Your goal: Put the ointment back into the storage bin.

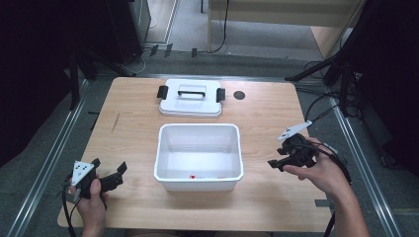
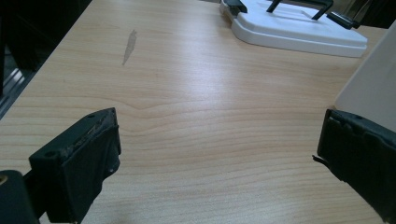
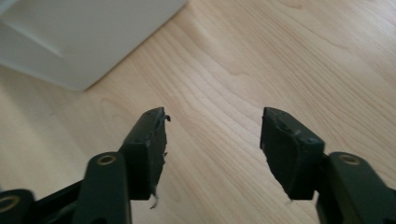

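High view: pale wood-grain tabletop [image 1: 128, 118], rounded corners, metal rails along both sides. White plastic bin [image 1: 198, 157] at centre, rectangular, open-topped, small red scrap on its floor; white lid [image 1: 190, 98] with black handle and clips lying flat behind it, apart from it. Left claw [image 1: 109, 170] near front-left edge, spread, nothing between jaws. Right claw [image 1: 274, 164] right of bin, bare wood between. Left gripper view: jaws wide apart over bare wood, bin wall at right, lid [image 2: 299, 28] beyond, grey smear on grain. Right gripper view: right claw [image 3: 212, 133] spread, empty, bin corner [image 3: 84, 37] up left. No legible writing.
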Tool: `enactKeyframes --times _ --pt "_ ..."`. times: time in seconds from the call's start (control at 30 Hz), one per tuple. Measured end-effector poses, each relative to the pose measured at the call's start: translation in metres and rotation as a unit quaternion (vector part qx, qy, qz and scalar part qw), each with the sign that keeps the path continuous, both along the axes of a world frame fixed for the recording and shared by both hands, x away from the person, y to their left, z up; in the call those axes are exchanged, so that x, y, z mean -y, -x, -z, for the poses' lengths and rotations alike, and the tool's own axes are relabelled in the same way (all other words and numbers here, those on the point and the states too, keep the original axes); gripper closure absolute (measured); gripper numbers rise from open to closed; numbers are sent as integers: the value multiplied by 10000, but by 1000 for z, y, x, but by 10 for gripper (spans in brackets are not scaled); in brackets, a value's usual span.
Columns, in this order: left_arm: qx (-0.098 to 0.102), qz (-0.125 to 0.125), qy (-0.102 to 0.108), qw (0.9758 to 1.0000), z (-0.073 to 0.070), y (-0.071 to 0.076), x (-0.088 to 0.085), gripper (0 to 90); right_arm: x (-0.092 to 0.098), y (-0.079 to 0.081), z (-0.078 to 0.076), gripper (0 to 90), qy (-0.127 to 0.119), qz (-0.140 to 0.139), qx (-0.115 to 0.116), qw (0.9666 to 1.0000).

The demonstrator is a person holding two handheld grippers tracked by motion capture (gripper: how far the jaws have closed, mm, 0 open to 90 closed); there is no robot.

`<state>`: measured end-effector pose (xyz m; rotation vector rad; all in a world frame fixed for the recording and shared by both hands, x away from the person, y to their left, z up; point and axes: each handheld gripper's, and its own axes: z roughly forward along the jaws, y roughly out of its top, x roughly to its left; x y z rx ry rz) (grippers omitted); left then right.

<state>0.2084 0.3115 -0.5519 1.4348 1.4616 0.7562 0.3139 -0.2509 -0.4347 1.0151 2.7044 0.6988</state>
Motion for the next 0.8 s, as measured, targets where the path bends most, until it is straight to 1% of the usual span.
enactKeyframes --times 0.03,0.07,0.1,0.13,0.17,0.2,0.23,0.27,0.33,0.4,0.43,0.47,0.5,0.53,0.6,0.63,0.67,0.7,0.73,0.77,0.8 --pt "0 0 0 10000 0 0 0 3 3 1 4 358 -53 98 40 9999" --pt "1 -1 -3 10000 0 0 0 3 3 1 4 358 -53 98 40 9999" --pt "0 -2 -11 10000 0 0 0 3 10 4 14 298 -208 382 154 9989" --pt "0 -2 -11 10000 0 0 0 3 10 4 14 298 -208 382 154 9989" --pt "3 -4 -16 10000 0 0 0 3 13 6 19 269 -277 492 261 9981" --pt "2 -4 -18 10000 0 0 0 3 15 9 24 239 -329 624 392 9967" --pt "3 -1 -18 10000 0 0 0 3 20 13 33 190 -466 915 583 9930" --pt "5 -1 -16 10000 0 0 0 3 20 13 33 190 -466 915 583 9930" --pt "-1 -3 -21 10000 0 0 0 3 26 17 43 133 -610 1116 678 9896" --pt "-1 -3 -28 10000 0 0 0 3 32 20 52 129 -757 1330 694 9858" --pt "3 -10 -29 10000 0 0 0 3 39 24 60 113 -888 1582 797 9802" --pt "3 -10 -29 10000 0 0 0 3 39 24 60 113 -888 1582 797 9802" --pt "3 -11 -29 10000 0 0 0 3 46 27 66 75 -1060 1774 844 9748" --pt "3 -4 -27 10000 0 0 0 3 46 27 66 75 -1060 1774 844 9748" --pt "9 -7 -36 10000 0 0 0 3 55 32 72 46 -1255 1936 882 9690" --pt "9 -3 -41 10000 0 0 0 3 59 34 76 30 -1312 2016 915 9663" --pt "8 -5 -46 10000 0 0 0 3 67 38 82 21 -1391 2147 989 9616" --pt "8 -5 -46 10000 0 0 0 3 70 41 86 18 -1420 2215 1023 9593" --pt "9 -2 -47 10000 0 0 0 3 70 41 86 18 -1420 2215 1023 9593" --pt "9 -4 -45 10000 0 0 0 3 74 43 89 17 -1455 2267 1058 9572" --pt "5 -5 -44 10000 0 0 0 3 81 49 95 3 -1478 2358 1137 9537"
